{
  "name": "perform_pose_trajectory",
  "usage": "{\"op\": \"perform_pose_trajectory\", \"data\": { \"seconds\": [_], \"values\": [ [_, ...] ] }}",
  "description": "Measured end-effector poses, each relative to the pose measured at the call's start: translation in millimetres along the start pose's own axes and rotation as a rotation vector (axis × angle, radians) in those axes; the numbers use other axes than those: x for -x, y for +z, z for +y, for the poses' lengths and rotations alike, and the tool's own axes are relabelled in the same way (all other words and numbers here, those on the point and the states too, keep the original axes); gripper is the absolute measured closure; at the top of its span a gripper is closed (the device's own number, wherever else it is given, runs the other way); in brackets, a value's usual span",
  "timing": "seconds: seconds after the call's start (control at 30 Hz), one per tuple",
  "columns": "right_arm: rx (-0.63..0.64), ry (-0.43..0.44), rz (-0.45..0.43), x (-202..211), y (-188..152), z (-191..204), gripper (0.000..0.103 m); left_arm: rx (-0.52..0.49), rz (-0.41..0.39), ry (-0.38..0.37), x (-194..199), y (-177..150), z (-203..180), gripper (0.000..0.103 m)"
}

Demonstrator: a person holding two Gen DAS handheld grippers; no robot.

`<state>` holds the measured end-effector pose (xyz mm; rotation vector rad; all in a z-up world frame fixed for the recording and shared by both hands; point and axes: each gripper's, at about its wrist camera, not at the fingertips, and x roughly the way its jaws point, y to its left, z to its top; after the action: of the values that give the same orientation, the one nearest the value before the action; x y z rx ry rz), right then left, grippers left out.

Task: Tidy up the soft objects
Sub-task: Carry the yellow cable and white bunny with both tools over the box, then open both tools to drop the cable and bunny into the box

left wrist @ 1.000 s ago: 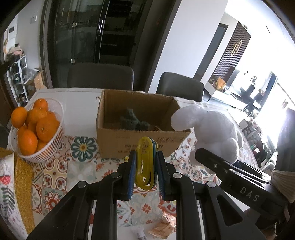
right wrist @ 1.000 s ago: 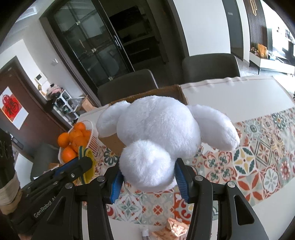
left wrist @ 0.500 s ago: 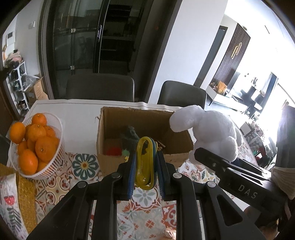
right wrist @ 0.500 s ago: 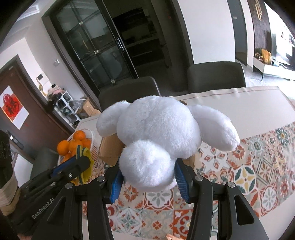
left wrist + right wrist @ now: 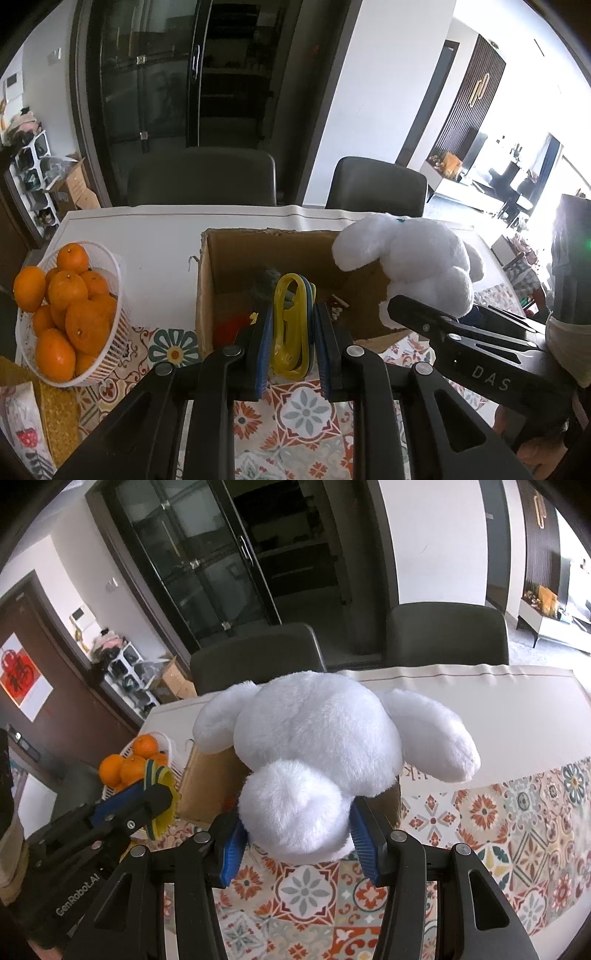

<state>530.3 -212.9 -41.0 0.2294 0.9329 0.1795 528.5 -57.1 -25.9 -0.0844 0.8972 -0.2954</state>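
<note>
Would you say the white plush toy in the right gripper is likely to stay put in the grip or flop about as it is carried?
The white plush toy probably squashes easily: the right gripper sinks into its fur. Its ear-like flaps stick out unsupported, so they may flop. It looks light for its bulk, held by one small lobe.

The table (image 5: 159, 236), partly under a patterned cloth (image 5: 303, 410), bears a cardboard box (image 5: 207, 295) and a basket of oranges (image 5: 110, 332).

White plush toy (image 5: 317, 746) overhangs open cardboard box (image 5: 221, 280).
</note>
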Motion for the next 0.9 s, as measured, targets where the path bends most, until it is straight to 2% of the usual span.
{"op": "perform_pose_trajectory", "data": {
  "seconds": [0.53,0.67,0.8,0.9],
  "values": [
    [0.028,-0.011,0.137,-64.8,17.3,-13.7,0.051,-0.005,0.099,0.047,-68.8,13.0,15.9,0.079],
    [0.013,-0.016,0.16,-76.1,18.3,-16.9,0.045,-0.001,0.112,0.067,-76.3,12.7,18.5,0.065],
    [0.023,-0.04,0.13,-72.1,21.4,-17.0,0.033,-0.007,0.105,0.086,-75.0,12.0,18.3,0.059],
    [0.029,-0.069,0.105,-65.9,24.3,-17.5,0.033,-0.007,0.097,0.095,-70.1,11.1,18.9,0.057]
  ]
}}
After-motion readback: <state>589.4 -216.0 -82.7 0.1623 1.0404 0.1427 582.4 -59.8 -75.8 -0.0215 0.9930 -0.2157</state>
